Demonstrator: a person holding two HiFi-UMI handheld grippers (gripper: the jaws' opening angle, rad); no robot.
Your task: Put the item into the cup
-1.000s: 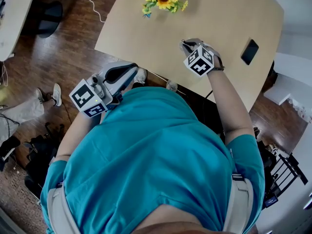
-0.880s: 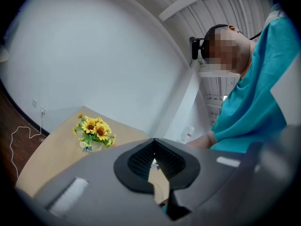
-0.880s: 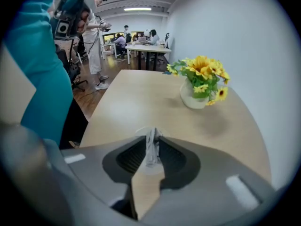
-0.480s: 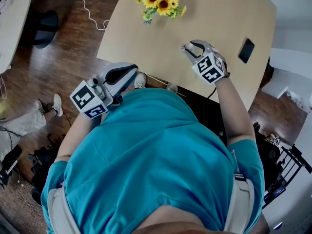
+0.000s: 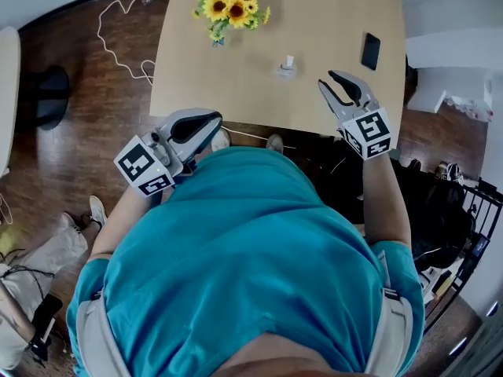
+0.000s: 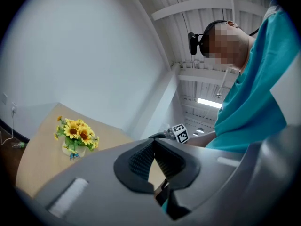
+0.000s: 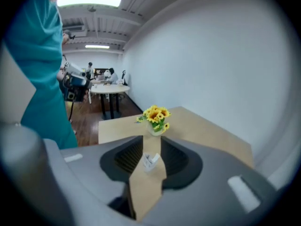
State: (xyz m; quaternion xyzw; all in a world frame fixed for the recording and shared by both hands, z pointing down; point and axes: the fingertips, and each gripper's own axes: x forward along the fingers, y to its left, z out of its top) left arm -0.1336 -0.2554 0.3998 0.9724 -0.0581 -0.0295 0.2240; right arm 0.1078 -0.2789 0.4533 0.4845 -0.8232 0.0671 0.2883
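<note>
Pale wood table point(image 5: 236, 85) in the head view carries sunflowers point(image 5: 228, 2). A small clear cup point(image 5: 285, 71) stands near the sunflowers, and the white item point(image 5: 288, 60) pokes out of it, too small to identify. A phone point(image 5: 369, 50) lies farther from them. The person's torso hides the near floor.

In the left gripper view, the left gripper point(image 5: 208, 120) has its tips pressed together on nothing, and its body hides the cup.

In the right gripper view, the right gripper point(image 5: 330, 82) has its empty jaws spread but closing. The cup sits blurred beyond the gap, this side of the sunflowers.

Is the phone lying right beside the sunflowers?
No, the phone lies well apart from the sunflowers, with the cup between them.
</note>
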